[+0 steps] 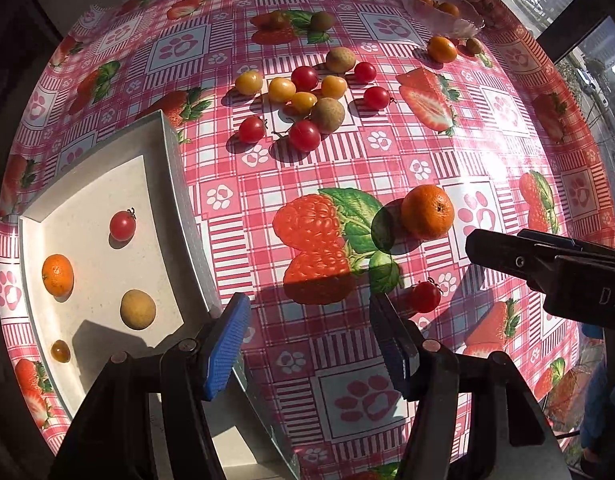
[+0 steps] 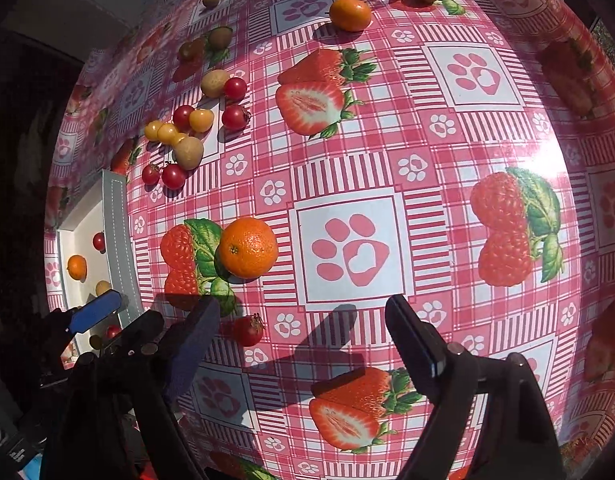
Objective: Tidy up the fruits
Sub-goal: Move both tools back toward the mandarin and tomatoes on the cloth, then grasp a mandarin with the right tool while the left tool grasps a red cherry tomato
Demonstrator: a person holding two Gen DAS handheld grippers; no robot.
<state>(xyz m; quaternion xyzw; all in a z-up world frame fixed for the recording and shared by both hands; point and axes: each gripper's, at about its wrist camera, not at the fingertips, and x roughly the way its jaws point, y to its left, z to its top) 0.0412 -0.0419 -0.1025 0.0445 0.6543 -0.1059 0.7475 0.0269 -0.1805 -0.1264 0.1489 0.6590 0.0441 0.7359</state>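
Left gripper (image 1: 309,328) and right gripper (image 2: 303,332) hovering, both spread wide, gripping nothing.
The left view is showing the white tray's (image 1: 175,168) four fruits; the right is showing the mandarin (image 2: 249,247) beside a cherry tomato (image 2: 248,330).

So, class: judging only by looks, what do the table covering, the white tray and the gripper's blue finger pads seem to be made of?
Table covering: probably glossy vinyl or oilcloth, since sunlight glares off its printed surface.
White tray: possibly matte speckled ceramic or stone composite, given fine flecks and no shine; uncertain.
Blue finger pads: likely rubber or soft plastic, with a fine gridded grip texture.
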